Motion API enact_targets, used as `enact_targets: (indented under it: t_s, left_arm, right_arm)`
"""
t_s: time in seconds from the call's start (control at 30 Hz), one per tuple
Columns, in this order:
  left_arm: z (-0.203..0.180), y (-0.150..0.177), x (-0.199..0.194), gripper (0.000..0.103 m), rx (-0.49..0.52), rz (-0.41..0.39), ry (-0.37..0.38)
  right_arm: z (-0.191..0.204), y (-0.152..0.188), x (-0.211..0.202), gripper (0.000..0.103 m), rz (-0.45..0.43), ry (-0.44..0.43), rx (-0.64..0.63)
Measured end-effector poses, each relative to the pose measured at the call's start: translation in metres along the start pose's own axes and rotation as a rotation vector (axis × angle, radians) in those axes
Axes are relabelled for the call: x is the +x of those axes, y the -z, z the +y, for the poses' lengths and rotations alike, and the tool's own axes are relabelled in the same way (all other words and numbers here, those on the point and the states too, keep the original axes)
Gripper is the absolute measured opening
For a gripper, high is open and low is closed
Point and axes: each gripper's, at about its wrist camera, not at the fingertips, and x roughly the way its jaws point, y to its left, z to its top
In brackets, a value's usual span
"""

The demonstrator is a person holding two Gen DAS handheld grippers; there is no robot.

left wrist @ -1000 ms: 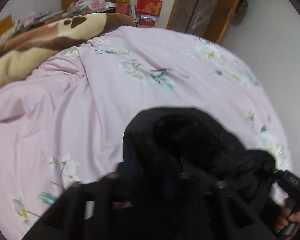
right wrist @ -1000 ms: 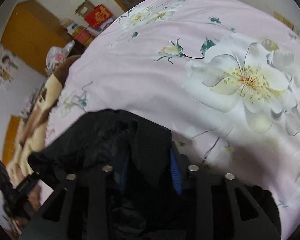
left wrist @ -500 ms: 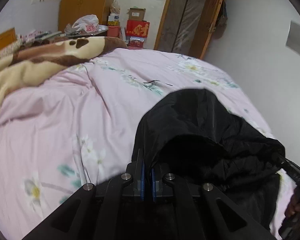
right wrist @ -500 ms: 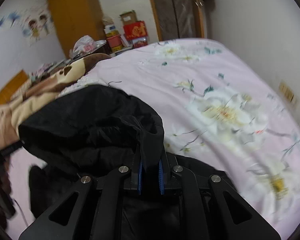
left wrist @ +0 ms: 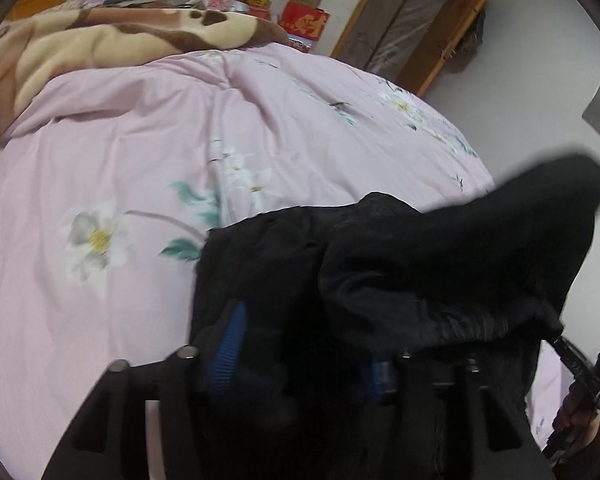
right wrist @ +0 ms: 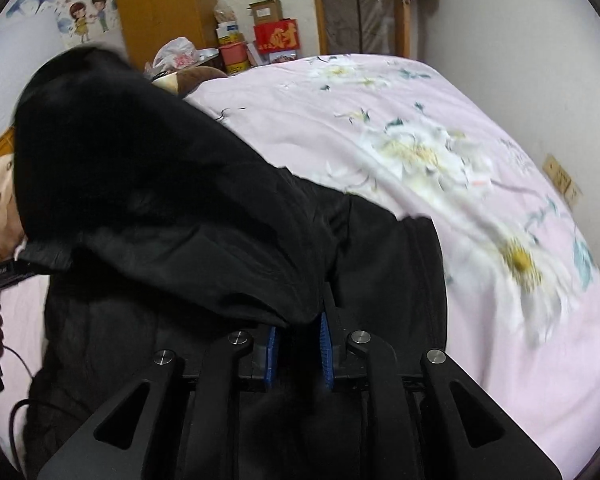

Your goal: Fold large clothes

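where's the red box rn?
The red box is off the bed, against the far wall, in the upper middle of the right wrist view. It sits between the yellow wardrobe and the wooden door, under a cardboard box.

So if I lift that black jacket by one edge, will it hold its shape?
Probably not: the black jacket already droops in soft folds. Its shiny shell looks slippery. It seems puffy, so likely light for its bulk.
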Motion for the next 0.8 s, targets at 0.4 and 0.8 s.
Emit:
enact_targets:
  t_s: [0.4,0.8]
  left_arm:
    - [0.022,0.024,-0.048,0.057,0.023,0.044,-0.021]
    - [-0.006,0.013,-0.037,0.068,-0.022,0.075,0.104]
  right_arm:
    - [0.019,0.008,-0.073,0.047,-0.058,0.013,-0.083]
    - [0.185,0.079,-0.034,0.072,-0.089,-0.098,-0.796]
